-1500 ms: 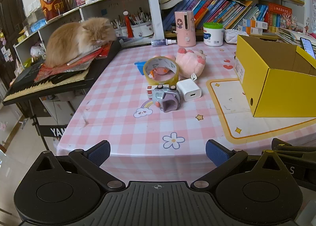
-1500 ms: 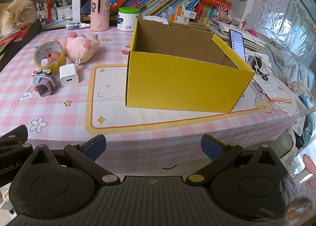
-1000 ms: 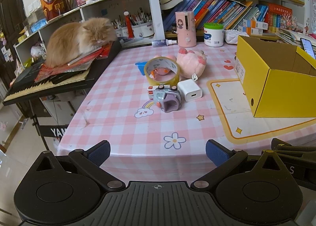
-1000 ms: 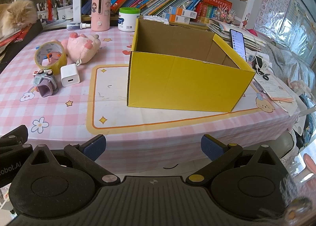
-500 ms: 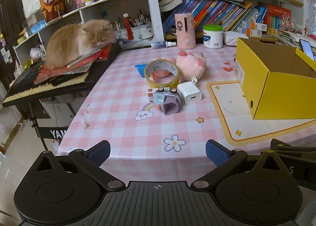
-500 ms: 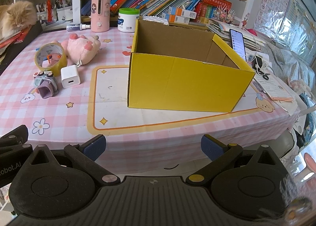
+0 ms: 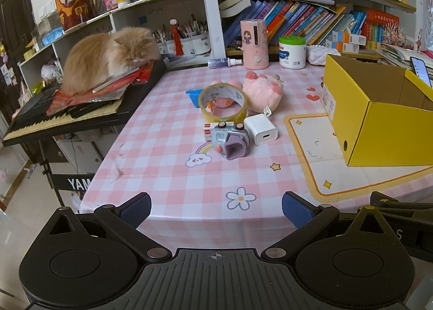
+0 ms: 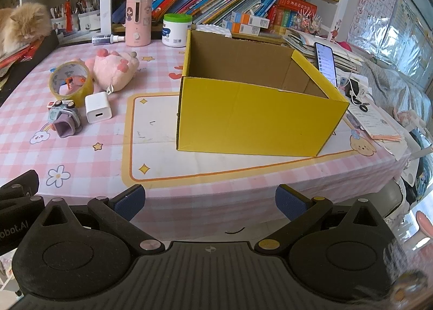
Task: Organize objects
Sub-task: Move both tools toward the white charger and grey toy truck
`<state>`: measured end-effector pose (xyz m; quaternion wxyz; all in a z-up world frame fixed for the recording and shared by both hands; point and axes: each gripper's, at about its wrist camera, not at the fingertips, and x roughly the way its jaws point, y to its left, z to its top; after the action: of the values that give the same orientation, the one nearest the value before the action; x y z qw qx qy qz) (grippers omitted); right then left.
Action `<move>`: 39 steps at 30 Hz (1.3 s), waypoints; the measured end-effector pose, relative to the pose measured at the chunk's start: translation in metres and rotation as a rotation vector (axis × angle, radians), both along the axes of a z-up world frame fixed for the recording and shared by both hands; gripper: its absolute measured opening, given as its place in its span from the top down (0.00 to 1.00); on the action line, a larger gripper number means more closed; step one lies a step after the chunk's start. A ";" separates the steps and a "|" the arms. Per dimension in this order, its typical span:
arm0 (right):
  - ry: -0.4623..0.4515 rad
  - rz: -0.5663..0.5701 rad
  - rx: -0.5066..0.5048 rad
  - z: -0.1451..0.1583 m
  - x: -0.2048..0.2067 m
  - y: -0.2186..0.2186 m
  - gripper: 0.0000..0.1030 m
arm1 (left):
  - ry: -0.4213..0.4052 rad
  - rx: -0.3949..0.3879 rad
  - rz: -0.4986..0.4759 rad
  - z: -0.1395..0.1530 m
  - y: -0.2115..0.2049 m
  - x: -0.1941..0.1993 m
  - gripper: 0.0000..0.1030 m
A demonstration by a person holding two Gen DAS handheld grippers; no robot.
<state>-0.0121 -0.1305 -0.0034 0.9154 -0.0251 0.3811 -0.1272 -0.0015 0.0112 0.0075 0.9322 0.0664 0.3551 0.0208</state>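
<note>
On the pink checked tablecloth [image 7: 167,174] lie a yellow tape roll [image 7: 222,103], a pink plush paw [image 7: 262,90], a white charger cube [image 7: 260,130], a small grey-purple toy camera [image 7: 230,140] and a little red-and-white box [image 7: 209,129]. An open, empty yellow cardboard box [image 8: 254,109] stands to their right. My left gripper [image 7: 216,208] hangs open at the table's near edge, short of the toys. My right gripper [image 8: 208,201] is open too, facing the box's front wall from the near edge. Both hold nothing.
An orange cat [image 7: 108,58] lies on papers on a keyboard [image 7: 62,117] left of the table. A pink dispenser [image 7: 254,43], a white jar [image 7: 292,52] and a spray bottle [image 7: 224,62] line the back by the bookshelves. A phone [image 8: 326,61] and papers [image 8: 379,123] sit right of the box.
Both views have shifted only slightly; the left gripper seems a touch higher and closer to the table. Nothing on the table has moved and both grippers stay open.
</note>
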 end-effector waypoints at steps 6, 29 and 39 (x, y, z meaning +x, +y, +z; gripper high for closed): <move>0.001 0.000 0.001 -0.001 0.001 0.001 0.00 | -0.002 0.000 0.000 0.000 0.000 0.000 0.00; 0.032 0.018 0.022 -0.009 0.013 0.012 0.00 | 0.019 -0.014 0.019 -0.010 0.016 0.011 0.00; 0.039 0.045 0.043 -0.010 0.019 0.018 0.00 | 0.026 -0.043 0.010 -0.011 0.029 0.013 0.00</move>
<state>0.0069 -0.1127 -0.0130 0.9108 -0.0166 0.4008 -0.0979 0.0114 0.0401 -0.0037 0.9287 0.0446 0.3677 0.0172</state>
